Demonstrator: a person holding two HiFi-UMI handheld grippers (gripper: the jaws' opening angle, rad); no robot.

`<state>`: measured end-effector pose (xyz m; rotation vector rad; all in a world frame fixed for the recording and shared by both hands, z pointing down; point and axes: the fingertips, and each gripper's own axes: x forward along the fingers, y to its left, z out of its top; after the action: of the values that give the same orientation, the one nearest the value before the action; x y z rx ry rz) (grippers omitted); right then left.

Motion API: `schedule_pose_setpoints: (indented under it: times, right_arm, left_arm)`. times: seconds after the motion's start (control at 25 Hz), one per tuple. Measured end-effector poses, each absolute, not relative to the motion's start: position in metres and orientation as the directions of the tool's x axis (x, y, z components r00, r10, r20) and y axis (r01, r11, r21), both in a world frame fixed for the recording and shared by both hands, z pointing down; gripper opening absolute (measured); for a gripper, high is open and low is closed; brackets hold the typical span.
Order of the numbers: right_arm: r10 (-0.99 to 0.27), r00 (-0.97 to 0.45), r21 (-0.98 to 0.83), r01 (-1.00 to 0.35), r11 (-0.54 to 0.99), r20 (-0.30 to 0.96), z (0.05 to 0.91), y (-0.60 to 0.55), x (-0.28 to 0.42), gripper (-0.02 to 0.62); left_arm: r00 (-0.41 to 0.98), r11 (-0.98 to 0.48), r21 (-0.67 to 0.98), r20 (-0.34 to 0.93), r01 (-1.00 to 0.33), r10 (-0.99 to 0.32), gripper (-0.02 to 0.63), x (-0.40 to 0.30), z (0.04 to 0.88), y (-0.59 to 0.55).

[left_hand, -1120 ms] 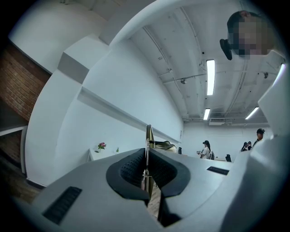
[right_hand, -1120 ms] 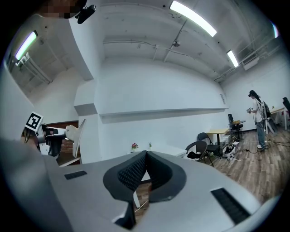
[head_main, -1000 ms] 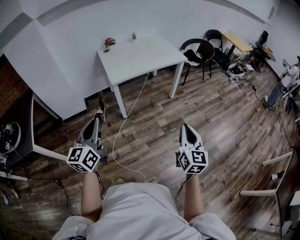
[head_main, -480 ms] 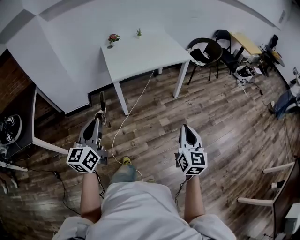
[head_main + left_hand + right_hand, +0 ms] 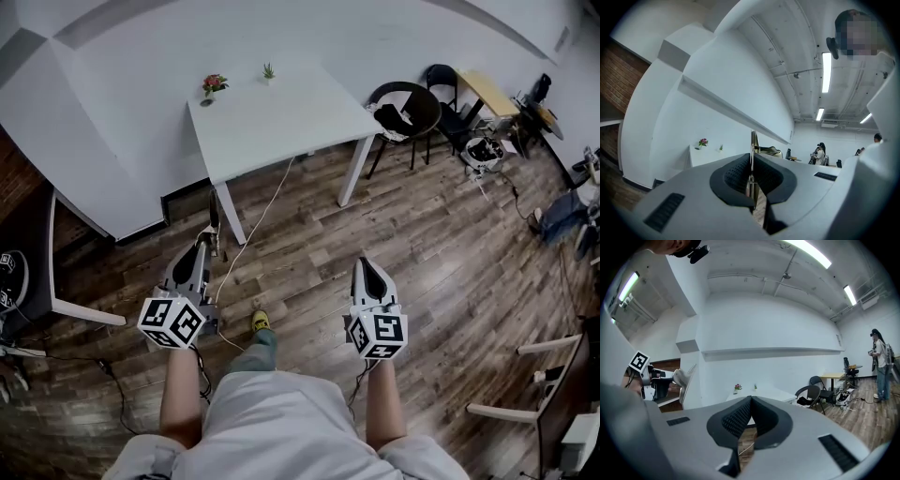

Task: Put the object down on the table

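Head view: clamped in the left gripper, a thin flat object, poking out past the tips toward the white table, short of its near leg and over the wooden floor. Beside it, also short of the table, the right gripper, tips together, nothing in them.

Left gripper view: pads closed hard on the object, seen edge-on as a narrow upright sliver rising above the jaws, with the table beyond and to the left. Judging by the straight, unsagging edge: probably stiff, light and blade-like, maybe metal, so likely smooth and apt to slip or pivot in a narrow pinch. Best taken on the flat faces near the lower end, as here, never across the thin edge.

Right gripper view: jaws shut with no gap, empty, pointing at the table. Far to the left of it, the left gripper with the object showing a pale, broad face.
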<state>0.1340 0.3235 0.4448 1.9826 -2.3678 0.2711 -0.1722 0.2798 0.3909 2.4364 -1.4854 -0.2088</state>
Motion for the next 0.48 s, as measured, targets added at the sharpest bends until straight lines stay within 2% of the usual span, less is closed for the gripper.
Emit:
schedule_pose_setpoints:
  times: [0.48]
  right_arm:
    - [-0.975,-0.132,-0.073,-0.99,0.121,0.176,0.439,0.169,0.091,0.006]
  left_arm:
    - [0.505,-0.465,0.354,0.023,-0.811,-0.863,0.025,-0.208,0.397,0.114]
